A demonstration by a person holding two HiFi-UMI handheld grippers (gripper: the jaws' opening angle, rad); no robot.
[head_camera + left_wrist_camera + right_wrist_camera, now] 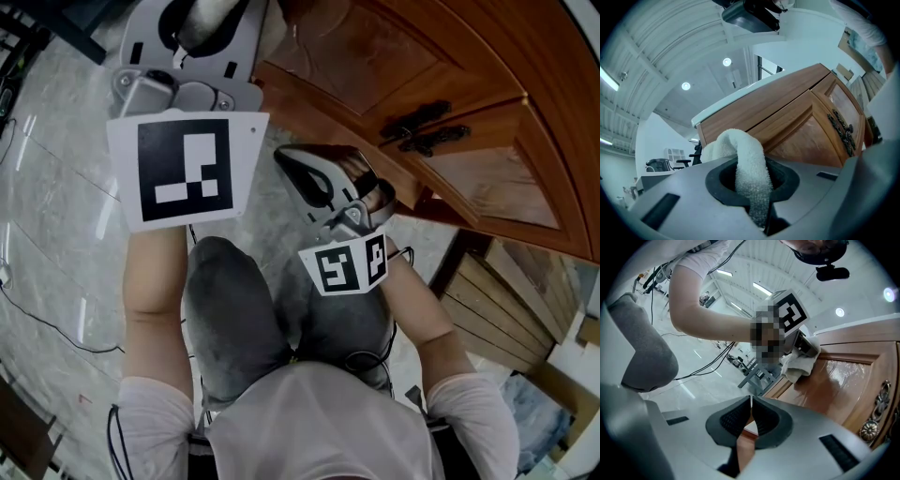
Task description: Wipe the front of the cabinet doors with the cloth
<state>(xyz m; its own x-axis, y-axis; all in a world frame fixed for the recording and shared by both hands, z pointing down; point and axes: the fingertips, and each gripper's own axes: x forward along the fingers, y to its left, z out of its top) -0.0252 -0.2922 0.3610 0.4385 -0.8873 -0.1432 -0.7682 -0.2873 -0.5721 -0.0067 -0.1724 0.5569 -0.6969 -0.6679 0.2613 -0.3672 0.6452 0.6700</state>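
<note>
The wooden cabinet (441, 66) has two arched doors with dark ornate handles (424, 127) where they meet. My left gripper (192, 42) is shut on a white terry cloth (749, 173), which bulges out past its jaws. In the right gripper view, the cloth (799, 363) is pressed against the glossy door panel (839, 380) near its top left corner. My right gripper (291, 164) hangs lower, near the door's bottom edge, shut with nothing in it; its pads (761, 416) meet at the tips. The handles (841, 131) lie right of the cloth.
I am crouched, with grey-trousered knees (230, 309) below the grippers. Cables (37, 319) trail over the pale marble floor at left. A slatted wooden piece (497, 300) stands right of the cabinet. A metal frame (757, 373) stands on the floor beyond the cabinet.
</note>
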